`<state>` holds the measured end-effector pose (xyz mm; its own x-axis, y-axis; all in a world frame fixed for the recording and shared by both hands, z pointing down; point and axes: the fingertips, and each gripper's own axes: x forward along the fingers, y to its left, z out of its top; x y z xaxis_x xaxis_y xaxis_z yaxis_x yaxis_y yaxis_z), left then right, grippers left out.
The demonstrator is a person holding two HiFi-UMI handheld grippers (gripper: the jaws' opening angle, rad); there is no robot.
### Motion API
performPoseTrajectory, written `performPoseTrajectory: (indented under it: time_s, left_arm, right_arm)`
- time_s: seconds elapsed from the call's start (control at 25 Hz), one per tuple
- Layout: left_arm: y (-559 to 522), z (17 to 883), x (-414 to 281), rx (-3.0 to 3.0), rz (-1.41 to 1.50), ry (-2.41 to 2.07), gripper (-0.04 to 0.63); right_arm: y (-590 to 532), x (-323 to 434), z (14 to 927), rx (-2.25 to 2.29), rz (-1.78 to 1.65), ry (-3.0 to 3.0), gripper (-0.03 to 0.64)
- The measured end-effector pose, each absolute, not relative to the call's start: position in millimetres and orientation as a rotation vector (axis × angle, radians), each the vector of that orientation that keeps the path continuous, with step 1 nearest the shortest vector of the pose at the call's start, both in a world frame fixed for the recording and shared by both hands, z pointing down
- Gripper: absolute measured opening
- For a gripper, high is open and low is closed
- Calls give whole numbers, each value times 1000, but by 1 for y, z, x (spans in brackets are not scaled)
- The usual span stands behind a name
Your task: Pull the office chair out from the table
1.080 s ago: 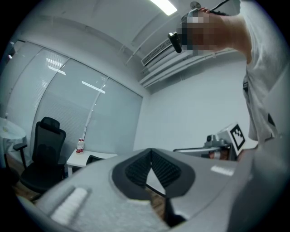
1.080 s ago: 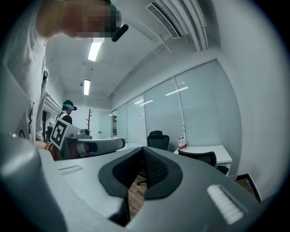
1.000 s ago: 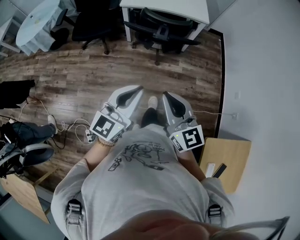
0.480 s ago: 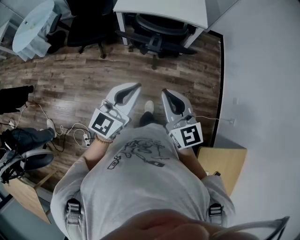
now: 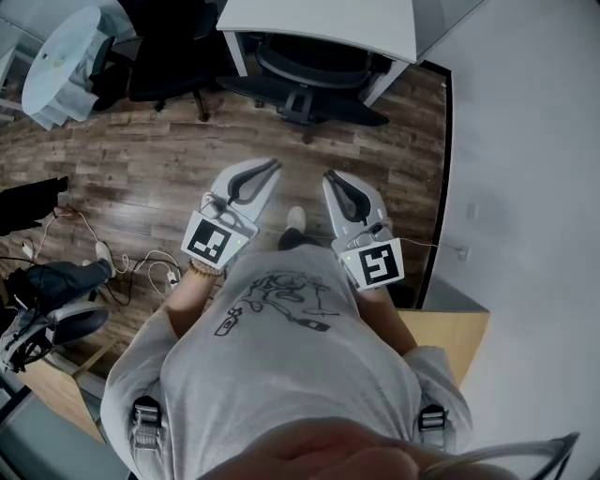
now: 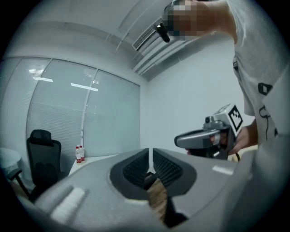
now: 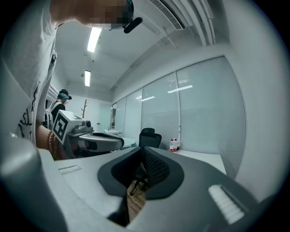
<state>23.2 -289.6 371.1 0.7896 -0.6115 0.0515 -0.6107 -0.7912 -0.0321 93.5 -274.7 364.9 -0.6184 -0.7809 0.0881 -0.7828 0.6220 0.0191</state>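
Fingers (image 6: 133, 170) on my left gripper (image 5: 271, 167) and right gripper (image 5: 330, 176) cracking open, empty | open floor (image 5: 309, 141) ahead to chair (image 5: 309, 67) | chair half hidden under table (image 5: 319, 21)

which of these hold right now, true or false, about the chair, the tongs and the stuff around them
1. The office chair sits tucked under the white table. True.
2. Both tongs grip the chair. False: the left tongs and right tongs are empty and well short of it, and their jaws are opening.
3. Cables lie on the wooden floor to the person's left. True.
4. The bottles stand on the floor. False: they stand on the table.
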Motion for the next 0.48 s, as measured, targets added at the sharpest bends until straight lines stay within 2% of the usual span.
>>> performPoseTrajectory:
  time_s: [0.2, 0.48]
  left_arm:
    - [-324, 390, 37, -2896, -204, 1013, 41]
    - [-369, 427, 47, -2657, -513, 916, 54]
  right_arm:
    - [-309, 105, 379, 1286, 8, -2723, 34]
    - [-347, 117, 412, 1194, -7, -2643, 48]
